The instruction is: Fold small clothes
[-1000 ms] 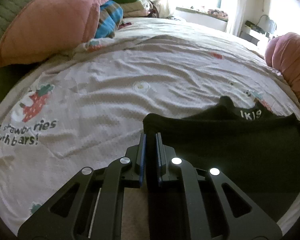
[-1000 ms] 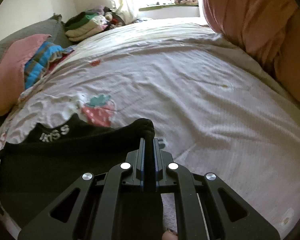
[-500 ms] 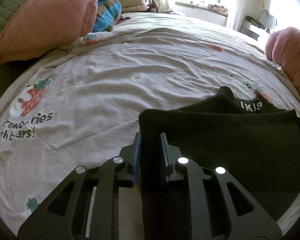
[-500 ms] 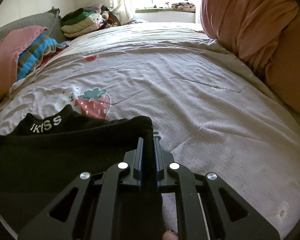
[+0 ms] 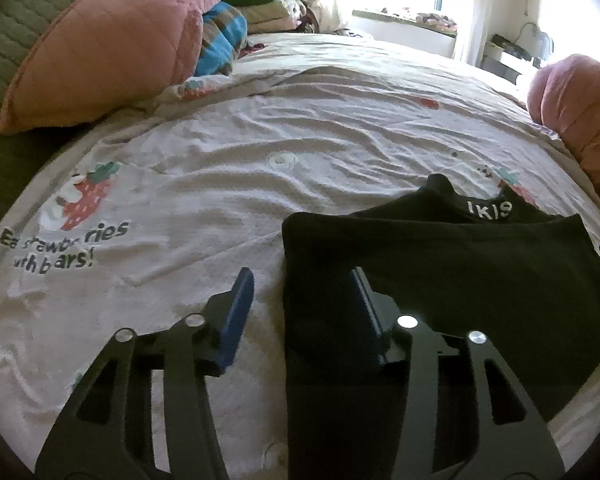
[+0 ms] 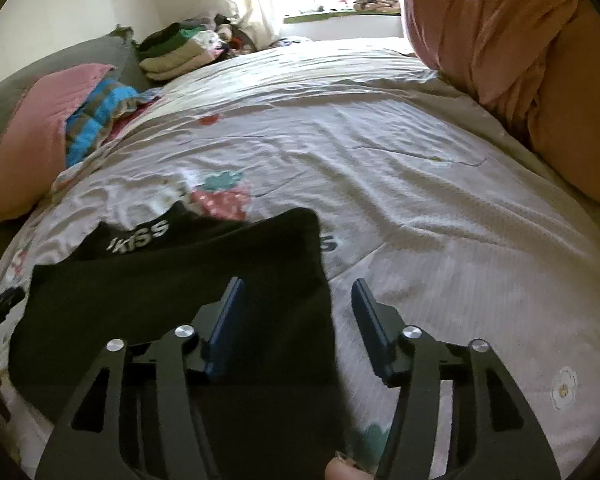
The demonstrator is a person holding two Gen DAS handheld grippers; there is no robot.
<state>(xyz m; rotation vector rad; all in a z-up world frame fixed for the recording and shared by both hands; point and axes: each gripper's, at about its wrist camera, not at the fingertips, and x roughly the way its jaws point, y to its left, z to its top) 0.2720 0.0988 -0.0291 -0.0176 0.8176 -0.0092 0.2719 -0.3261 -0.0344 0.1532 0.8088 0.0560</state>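
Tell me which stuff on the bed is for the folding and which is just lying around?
For the folding:
black garment
left tool, open
right tool, open

Just lying around:
pink pillow
striped blanket
clothes pile
pink bundle
bedsheet

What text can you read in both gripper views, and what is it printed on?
"IKIS": white letters on the black garment's band, left wrist view, cut off at the fold.
"IKISS": the same band, right wrist view.
"Ea strawb.. ries / ..th bars!": printed on the bedsheet, creases hiding some letters.
"S": sheet print beside the garment's corner, rest hidden.
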